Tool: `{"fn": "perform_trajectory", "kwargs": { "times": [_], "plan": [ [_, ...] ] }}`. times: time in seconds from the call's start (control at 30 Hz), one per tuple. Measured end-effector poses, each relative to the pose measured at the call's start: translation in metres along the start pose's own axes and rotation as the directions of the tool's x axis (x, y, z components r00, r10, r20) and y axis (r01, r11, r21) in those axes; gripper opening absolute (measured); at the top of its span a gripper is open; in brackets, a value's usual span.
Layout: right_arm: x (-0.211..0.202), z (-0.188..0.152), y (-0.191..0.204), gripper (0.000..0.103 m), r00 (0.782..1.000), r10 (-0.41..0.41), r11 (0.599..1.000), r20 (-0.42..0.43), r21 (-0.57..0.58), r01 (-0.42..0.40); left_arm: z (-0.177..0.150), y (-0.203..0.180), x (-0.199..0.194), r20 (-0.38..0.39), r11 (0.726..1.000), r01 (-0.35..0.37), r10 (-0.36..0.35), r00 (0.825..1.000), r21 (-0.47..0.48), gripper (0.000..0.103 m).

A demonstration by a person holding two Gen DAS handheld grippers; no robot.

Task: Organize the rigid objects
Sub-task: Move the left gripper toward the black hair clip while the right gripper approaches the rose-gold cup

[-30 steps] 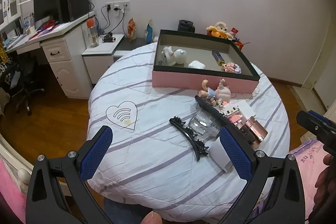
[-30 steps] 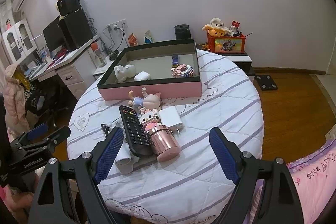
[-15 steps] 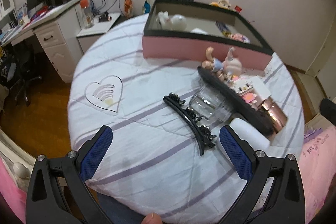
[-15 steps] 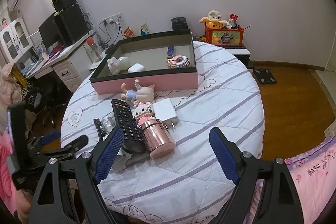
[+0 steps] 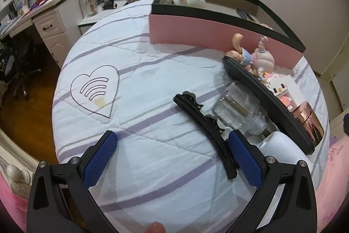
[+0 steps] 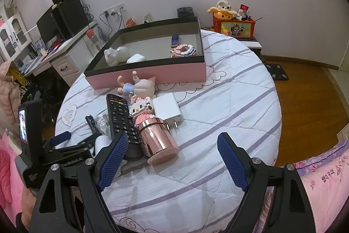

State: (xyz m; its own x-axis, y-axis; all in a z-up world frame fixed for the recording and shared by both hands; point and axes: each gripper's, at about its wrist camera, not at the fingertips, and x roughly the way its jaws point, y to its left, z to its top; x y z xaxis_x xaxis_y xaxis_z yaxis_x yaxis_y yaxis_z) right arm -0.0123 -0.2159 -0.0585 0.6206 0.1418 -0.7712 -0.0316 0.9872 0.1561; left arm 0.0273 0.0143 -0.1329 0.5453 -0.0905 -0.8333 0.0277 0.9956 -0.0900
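your L claw (image 5: 172, 153) gaping, empty | your R claw (image 6: 172, 155) gaping, empty | pink box (image 6: 152, 75) on table: 4 items in | before box: 1 remote (image 6: 121, 117), 1 hair clip (image 5: 207, 130), 1 pink tin (image 6: 158, 139)

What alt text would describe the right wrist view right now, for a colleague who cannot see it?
The open right gripper hangs empty over a round quilted table, near a rose-gold canister lying beside a black remote control and a white charger. Behind them, a doll figure lies against a pink storage box holding small toys. The left gripper enters at left.
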Motion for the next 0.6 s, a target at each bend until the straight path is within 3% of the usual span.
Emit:
{"fn": "perform_trajectory", "kwargs": {
  "times": [0.17,0.6],
  "plan": [
    [0.006,0.000,0.000,0.085,1.000,0.002,1.000,-0.016,-0.008,-0.002,0.000,0.012,-0.001,-0.001,1.000,-0.001,0.001,1.000,-0.022,0.103],
    [0.015,0.001,0.000,0.085,0.999,-0.002,1.000,-0.038,-0.016,0.002,-0.005,0.000,-0.006,-0.010,0.999,0.015,-0.016,1.000,-0.040,0.102]
  ]
}}
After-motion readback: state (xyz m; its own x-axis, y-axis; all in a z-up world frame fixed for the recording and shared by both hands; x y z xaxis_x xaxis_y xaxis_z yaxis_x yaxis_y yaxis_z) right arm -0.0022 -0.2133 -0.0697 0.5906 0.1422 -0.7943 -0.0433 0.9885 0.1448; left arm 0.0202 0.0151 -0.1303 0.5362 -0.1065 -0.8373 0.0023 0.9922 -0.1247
